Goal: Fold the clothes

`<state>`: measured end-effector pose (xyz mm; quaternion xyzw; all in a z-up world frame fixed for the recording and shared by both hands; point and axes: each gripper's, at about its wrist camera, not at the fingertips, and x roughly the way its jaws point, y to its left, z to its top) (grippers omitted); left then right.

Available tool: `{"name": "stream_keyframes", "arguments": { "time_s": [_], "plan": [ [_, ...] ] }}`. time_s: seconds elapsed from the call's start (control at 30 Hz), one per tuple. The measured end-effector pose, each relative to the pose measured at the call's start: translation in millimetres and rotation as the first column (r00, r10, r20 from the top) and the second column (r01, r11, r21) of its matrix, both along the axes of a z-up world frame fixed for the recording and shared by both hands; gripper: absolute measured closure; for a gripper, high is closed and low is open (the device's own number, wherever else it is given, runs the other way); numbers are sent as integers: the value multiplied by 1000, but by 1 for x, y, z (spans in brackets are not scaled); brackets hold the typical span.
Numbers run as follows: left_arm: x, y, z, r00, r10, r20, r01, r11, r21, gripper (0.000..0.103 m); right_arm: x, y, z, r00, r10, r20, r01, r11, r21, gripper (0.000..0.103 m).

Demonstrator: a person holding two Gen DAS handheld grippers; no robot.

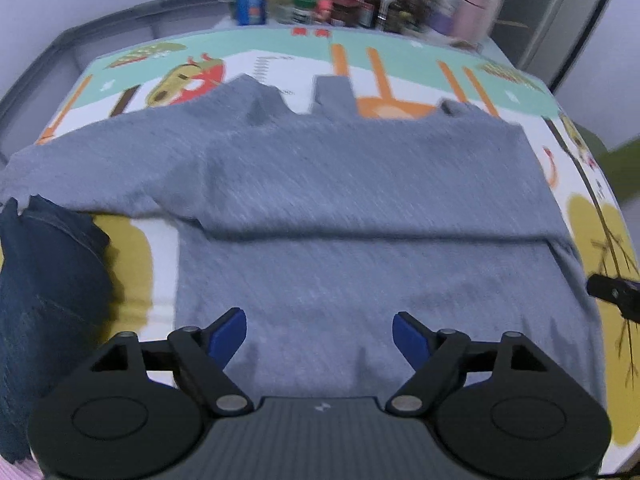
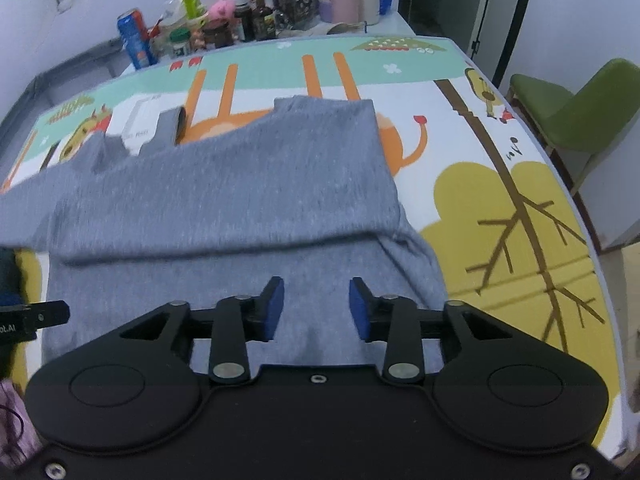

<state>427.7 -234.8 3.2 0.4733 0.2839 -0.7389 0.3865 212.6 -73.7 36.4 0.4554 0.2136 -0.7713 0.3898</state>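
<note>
Grey shirt (image 1: 360, 208) mid-frame on patterned tabletop (image 2: 500, 208), one crosswise fold laid, edge across centre. Left gripper (image 1: 319, 334) jaws wide, empty. Right gripper (image 2: 316, 306) jaws narrower, empty. Further folds left; dark garment (image 1: 44, 300) lower left untouched.

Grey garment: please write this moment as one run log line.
grey garment: flat on mat, top folded over | left tool: open, empty | right tool: open, empty

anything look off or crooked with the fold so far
A little. The grey shirt is folded across its middle, but its far edge is ragged: a strip sticks up past the rest, and the left end trails off the mat. Both claws hang open above it.
</note>
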Motion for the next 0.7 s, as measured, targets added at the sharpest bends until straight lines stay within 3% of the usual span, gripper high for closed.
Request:
{"name": "stream_keyframes", "arguments": {
  "time_s": [0.3,0.7],
  "plan": [
    [10,51,-16,995,-80,63,78,996,32,19,39,38,-6,999,28,25,-30,999,45,59],
    [33,76,-35,994,-51,94,42,995,95,19,62,74,-29,998,16,68,-23,994,108,58]
  ]
}}
